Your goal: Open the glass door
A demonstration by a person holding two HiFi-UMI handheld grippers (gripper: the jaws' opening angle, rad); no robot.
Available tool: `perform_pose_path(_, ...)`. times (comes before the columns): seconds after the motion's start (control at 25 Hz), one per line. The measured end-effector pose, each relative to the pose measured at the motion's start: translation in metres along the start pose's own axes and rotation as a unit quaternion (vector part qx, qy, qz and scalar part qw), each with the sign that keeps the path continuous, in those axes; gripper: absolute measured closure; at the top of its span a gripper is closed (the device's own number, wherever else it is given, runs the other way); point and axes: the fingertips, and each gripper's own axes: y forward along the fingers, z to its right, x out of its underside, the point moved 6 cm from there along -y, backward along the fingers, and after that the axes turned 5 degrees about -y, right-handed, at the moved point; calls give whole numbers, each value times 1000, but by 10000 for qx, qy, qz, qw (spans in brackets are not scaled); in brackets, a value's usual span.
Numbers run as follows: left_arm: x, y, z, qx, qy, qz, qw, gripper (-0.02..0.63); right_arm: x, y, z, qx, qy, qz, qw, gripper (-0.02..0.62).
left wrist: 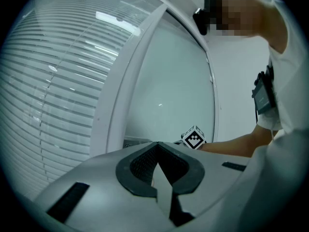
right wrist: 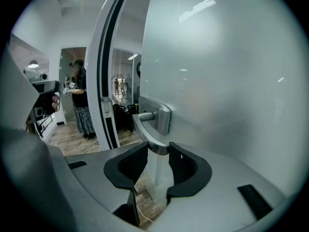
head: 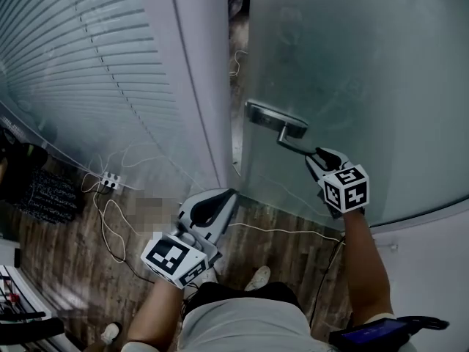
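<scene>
The frosted glass door (head: 366,64) stands slightly ajar, with a dark gap along its left edge. Its metal lever handle (head: 289,134) juts from a plate on the glass. My right gripper (head: 314,155) is shut on the end of that lever. In the right gripper view the handle (right wrist: 145,129) runs down between the two dark pads of the right gripper (right wrist: 158,153), and both pads touch it. My left gripper (head: 220,200) hangs low beside the white door frame (head: 198,72), shut and holding nothing. In its own view the left gripper (left wrist: 157,146) faces the glass.
A glass wall with horizontal blinds (head: 88,64) fills the left. White cables and a power strip (head: 110,180) lie on the wooden floor below it. Through the gap a person (right wrist: 79,100) stands in the room beyond. The wearer's shoe (head: 258,277) is near the door's bottom edge.
</scene>
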Motion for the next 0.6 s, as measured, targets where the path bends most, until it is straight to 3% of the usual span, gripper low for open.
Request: perform_pose_path(0.6,2,-14,-3,-369,27,74,9993,606,-6,39,55,525,375,100,9979,457)
